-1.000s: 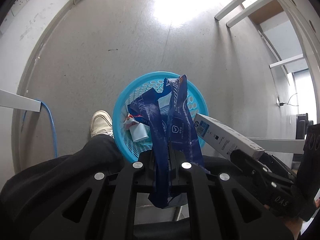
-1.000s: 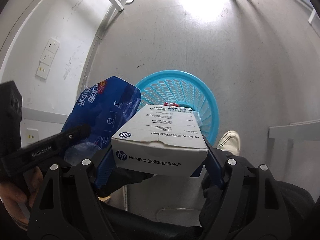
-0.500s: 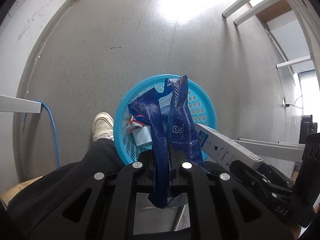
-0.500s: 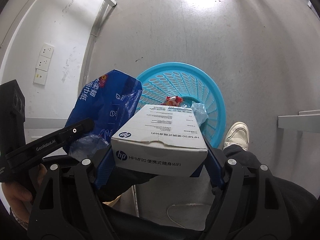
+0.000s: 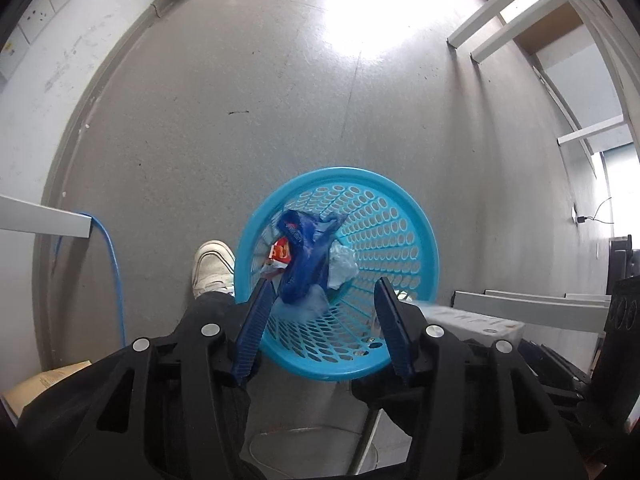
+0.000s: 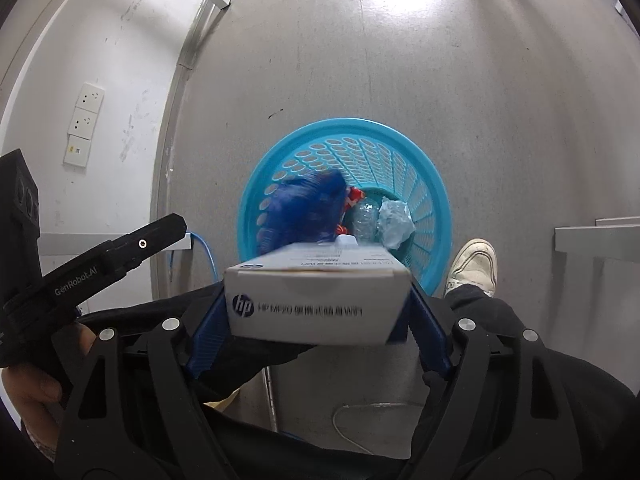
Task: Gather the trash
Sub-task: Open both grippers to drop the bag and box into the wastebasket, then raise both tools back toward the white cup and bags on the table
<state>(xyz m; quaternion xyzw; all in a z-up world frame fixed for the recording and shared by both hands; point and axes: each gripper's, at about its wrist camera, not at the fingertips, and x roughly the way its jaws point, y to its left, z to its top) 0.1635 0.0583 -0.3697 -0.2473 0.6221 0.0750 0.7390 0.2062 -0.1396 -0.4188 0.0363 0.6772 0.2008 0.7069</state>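
A round blue plastic basket stands on the grey floor; it also shows in the right wrist view. A dark blue plastic bag lies inside it with a red wrapper and crumpled pale plastic; the bag also shows in the right wrist view. My left gripper is open and empty above the basket's near rim. My right gripper is shut on a white HP box, held above the basket's near edge.
A white shoe and a dark trouser leg stand left of the basket. A blue cable runs by the wall under a white shelf. White furniture legs stand far right. Wall sockets are on the left.
My left gripper has opened and the blue bag has dropped from it into the basket. The right gripper has tilted the box and moved closer over the basket.
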